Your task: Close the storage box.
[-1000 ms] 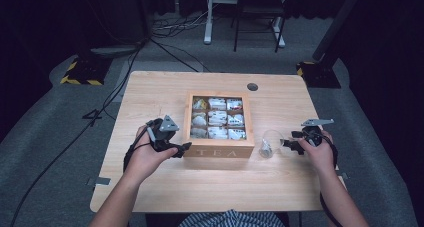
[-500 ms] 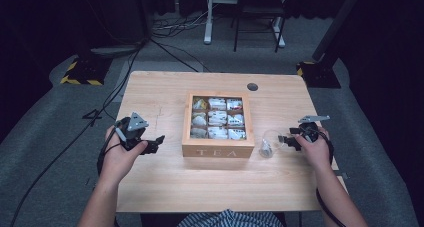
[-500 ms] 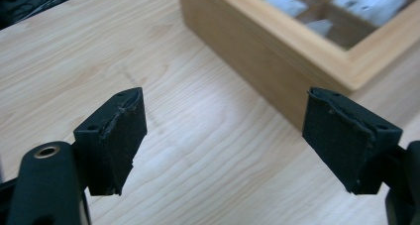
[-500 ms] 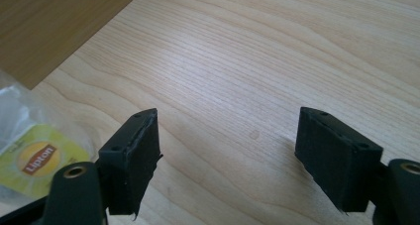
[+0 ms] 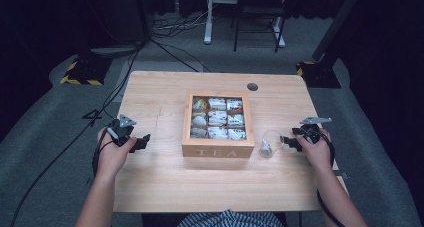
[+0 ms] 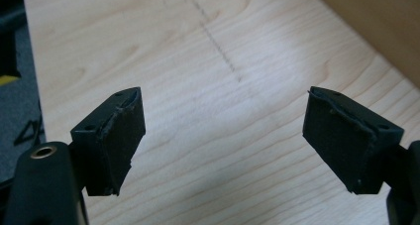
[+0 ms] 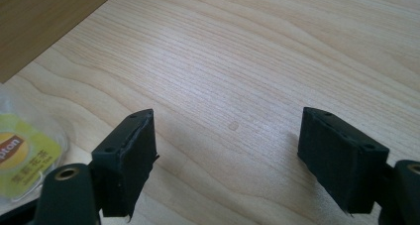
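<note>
A wooden tea box (image 5: 217, 151) marked TEA stands open in the middle of the table, its compartments filled with wrapped tea bags. My left gripper (image 5: 144, 139) is well left of the box, low over bare wood. Its jaws have just been opening and stand wide, with nothing between them (image 6: 223, 98). One clear-wrapped tea bag (image 5: 266, 147) with a yellow label lies on the table just right of the box. My right gripper (image 5: 286, 142) points at it from the right, open and apart from it. Its jaws have just opened a little further, and the tea bag (image 7: 25, 155) lies left of the left jaw.
The light wooden table (image 5: 165, 182) has a round cable hole (image 5: 252, 86) at the back. The box's side wall (image 6: 376, 27) shows at the left gripper view's upper right, and the box's wall (image 7: 44, 22) at the right gripper view's upper left. Dark floor, cables and chair legs lie beyond.
My left hand has moved left, away from the box's front corner, and sunk toward the table. The right hand and the tea bag have stayed in place.
</note>
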`<state>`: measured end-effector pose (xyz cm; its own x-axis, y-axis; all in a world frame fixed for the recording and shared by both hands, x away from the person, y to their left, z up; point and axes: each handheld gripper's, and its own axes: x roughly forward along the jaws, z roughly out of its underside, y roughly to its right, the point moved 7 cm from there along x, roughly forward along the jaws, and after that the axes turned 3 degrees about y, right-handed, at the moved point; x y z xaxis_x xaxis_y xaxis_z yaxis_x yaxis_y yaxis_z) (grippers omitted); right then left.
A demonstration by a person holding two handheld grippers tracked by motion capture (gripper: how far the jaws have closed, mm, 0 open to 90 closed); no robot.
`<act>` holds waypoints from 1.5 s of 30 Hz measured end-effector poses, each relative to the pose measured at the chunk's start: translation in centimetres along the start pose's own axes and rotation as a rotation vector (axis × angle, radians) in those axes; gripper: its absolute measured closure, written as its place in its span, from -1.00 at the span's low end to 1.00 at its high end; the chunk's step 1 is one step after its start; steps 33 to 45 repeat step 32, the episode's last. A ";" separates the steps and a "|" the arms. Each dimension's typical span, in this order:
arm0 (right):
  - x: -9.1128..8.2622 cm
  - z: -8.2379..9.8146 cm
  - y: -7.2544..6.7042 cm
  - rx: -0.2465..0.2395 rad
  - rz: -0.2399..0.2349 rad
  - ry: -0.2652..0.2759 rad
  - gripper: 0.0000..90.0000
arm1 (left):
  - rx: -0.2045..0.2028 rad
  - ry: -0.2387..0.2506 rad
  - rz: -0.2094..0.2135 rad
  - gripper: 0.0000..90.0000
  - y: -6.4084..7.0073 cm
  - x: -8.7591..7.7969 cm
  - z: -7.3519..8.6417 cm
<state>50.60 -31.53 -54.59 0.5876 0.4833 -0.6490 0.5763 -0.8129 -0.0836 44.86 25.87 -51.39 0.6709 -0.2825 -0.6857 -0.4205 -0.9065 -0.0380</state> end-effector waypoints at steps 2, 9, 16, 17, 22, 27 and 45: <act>0.1 0.0 0.0 -0.013 0.008 0.005 -0.52 | 0.004 -0.007 -0.010 -0.62 -0.4 0.5 0.5; 0.4 0.1 -0.1 -0.048 0.028 0.013 -0.59 | 0.023 -0.036 0.041 -0.63 -0.6 2.0 1.8; 0.6 0.2 -0.2 -0.070 0.042 0.017 -0.64 | 0.025 -0.043 0.025 -0.66 -0.9 3.0 2.2; 0.6 0.2 -0.2 -0.072 0.042 0.015 -0.64 | 0.015 -0.039 0.030 -0.66 -0.9 3.1 2.2; 0.6 0.2 -0.2 -0.072 0.043 0.016 -0.65 | -0.035 -0.004 0.060 -0.69 -0.8 3.5 2.4; 0.6 0.2 -0.2 -0.077 0.047 0.014 -0.67 | -0.040 -0.005 0.050 -0.71 -0.8 3.5 2.4; 0.6 0.2 -0.2 -0.077 0.047 0.014 -0.67 | -0.041 -0.005 0.047 -0.72 -0.9 3.5 2.4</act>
